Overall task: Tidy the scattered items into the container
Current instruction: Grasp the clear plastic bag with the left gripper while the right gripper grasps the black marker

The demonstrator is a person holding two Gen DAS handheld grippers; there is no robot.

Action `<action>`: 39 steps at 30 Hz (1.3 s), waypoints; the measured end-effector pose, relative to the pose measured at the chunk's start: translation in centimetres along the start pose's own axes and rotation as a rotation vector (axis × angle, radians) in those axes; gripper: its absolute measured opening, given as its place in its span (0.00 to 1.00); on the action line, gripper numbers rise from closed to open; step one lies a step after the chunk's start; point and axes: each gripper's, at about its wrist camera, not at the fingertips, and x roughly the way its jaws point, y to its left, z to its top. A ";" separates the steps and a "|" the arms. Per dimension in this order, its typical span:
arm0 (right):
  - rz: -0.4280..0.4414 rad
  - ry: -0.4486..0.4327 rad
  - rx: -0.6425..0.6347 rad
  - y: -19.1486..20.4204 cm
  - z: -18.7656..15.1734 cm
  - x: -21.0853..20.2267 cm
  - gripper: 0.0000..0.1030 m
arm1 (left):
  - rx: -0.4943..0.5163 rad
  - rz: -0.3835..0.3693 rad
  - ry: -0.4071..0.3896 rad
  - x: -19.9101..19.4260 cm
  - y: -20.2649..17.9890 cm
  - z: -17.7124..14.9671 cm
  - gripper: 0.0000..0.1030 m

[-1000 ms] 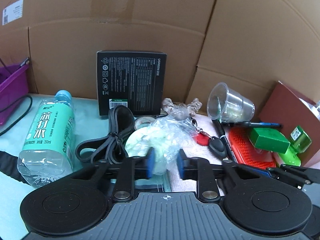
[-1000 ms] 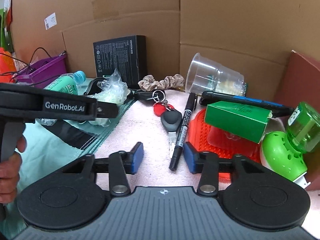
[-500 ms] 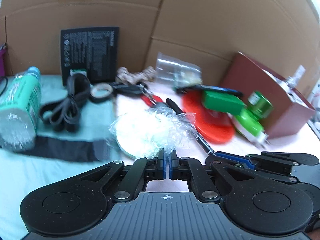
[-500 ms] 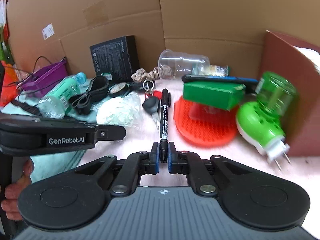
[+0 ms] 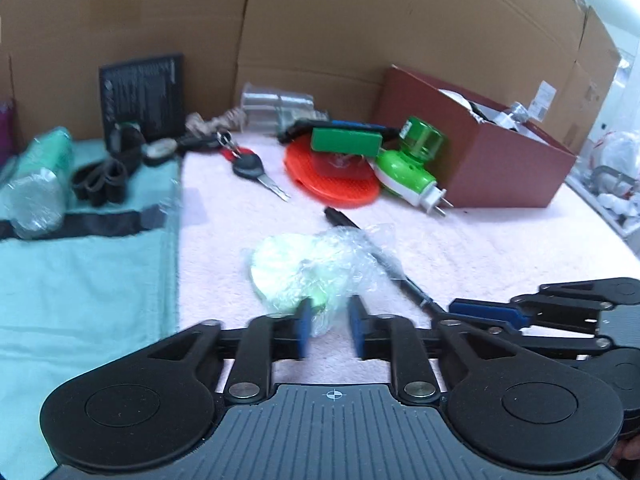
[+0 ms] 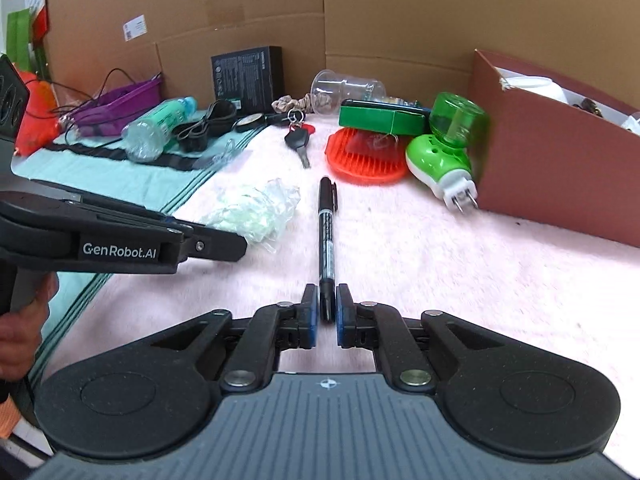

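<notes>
My left gripper (image 5: 329,330) is open, its blue pads on either side of the edge of a clear plastic bag with pale green contents (image 5: 308,270) that lies on the pink towel. My right gripper (image 6: 324,312) is shut on the tail of a black marker pen (image 6: 327,236), which points forward over the towel. The bag also shows in the right wrist view (image 6: 252,214), left of the pen. The brown open box (image 6: 560,152) stands at the right with items inside. The left gripper (image 6: 224,246) reaches in from the left in the right wrist view.
On the towel lie a car key (image 6: 298,142), a red round mat (image 6: 366,154), a green box (image 6: 382,118), a green plug-in device (image 6: 444,152), a clear cup (image 6: 346,90). A water bottle (image 6: 156,130), black straps (image 6: 206,128), a black box (image 6: 248,74), a purple basket (image 6: 118,104) sit left. Cardboard walls behind.
Both grippers pulled back toward the near side of the towel. My left gripper went from shut on the bag to open. My right gripper stays shut on the pen.
</notes>
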 end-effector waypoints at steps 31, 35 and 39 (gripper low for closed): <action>-0.015 -0.038 -0.059 0.0 2.4 4.0 0.35 | 0.022 0.054 0.033 4.1 1.3 2.6 0.68; -0.009 -0.041 -0.060 -0.1 2.7 4.4 0.35 | 0.029 0.066 0.033 4.3 1.0 2.7 0.72; -0.011 -0.046 -0.070 0.0 2.7 4.6 0.35 | 0.040 0.069 0.035 4.2 1.1 2.6 0.59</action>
